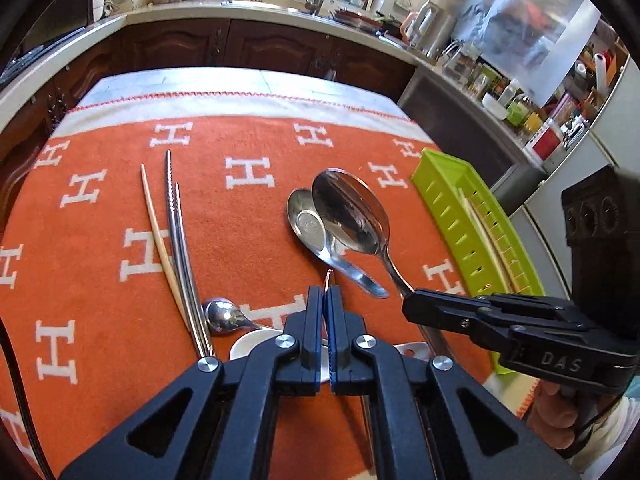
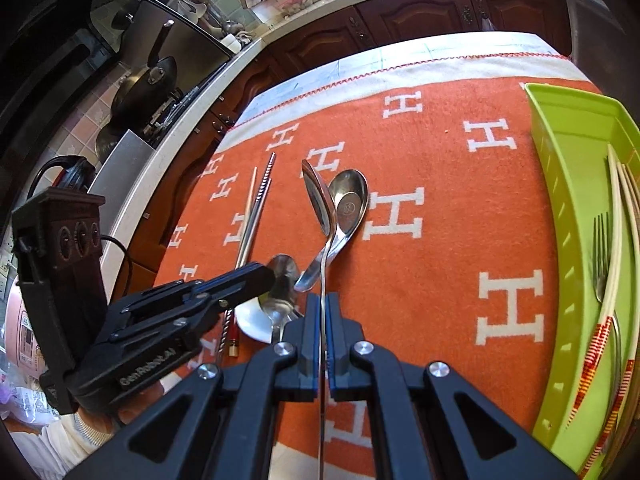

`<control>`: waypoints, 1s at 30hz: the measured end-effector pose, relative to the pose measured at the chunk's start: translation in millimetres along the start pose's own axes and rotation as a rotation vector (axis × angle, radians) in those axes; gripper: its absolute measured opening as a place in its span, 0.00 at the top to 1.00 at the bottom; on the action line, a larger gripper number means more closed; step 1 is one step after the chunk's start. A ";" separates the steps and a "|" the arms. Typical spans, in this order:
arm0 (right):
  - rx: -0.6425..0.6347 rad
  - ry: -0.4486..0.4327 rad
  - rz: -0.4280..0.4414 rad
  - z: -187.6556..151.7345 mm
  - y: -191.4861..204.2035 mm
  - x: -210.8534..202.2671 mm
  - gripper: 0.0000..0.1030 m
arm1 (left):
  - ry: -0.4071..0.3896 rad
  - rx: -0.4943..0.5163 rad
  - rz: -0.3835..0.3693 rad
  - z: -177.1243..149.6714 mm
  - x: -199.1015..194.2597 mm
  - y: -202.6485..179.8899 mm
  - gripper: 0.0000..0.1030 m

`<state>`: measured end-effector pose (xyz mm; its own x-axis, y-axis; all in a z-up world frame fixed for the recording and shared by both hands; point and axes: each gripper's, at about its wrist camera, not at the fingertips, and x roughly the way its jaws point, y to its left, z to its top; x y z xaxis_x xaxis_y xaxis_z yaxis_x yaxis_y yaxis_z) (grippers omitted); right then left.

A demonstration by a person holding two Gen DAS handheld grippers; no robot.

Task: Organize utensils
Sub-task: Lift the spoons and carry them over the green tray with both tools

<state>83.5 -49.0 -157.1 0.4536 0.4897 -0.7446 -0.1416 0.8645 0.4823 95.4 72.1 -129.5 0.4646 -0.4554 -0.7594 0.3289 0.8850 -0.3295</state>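
Steel spoon [image 2: 320,200] clamped in right gripper [image 2: 322,308]; left gripper [image 1: 328,300] clenched on a thin utensil tip; ladle [image 2: 348,208] touches spoon; green tray [image 2: 560,200] right.

Sunlit kitchen, dark wood cabinets [image 1: 224,46] (white countertop [image 1: 200,10])

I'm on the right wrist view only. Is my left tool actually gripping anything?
Observer: Yes. The left tool is shut on a thin metal piece, whose tip pokes out past the pads.
Operator: My spoon looks edge-on here. How does it sit?
Observer: The right tool pinches the large spoon by its handle. Its bowl faces the left camera and overlaps the smaller spoon in that view.
Operator: What's beyond the tray?
Observer: Past the green tray is a counter crowded with jars and bottles.
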 end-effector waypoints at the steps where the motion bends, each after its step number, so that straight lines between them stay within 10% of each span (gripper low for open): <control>1: -0.001 -0.003 0.002 -1.0 0.7 -2.2 0.98 | -0.011 -0.002 -0.003 0.4 -6.4 -2.2 1.00; 30: 0.044 -0.234 -0.043 -34.4 -22.4 -128.7 0.98 | -0.213 0.195 -0.159 18.6 -103.9 -123.5 1.00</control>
<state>-2.0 -127.5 -88.0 0.6505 0.4085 -0.6403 -0.0815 0.8757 0.4758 21.8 8.3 0.6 0.5492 -0.6148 -0.5660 0.5528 0.7752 -0.3056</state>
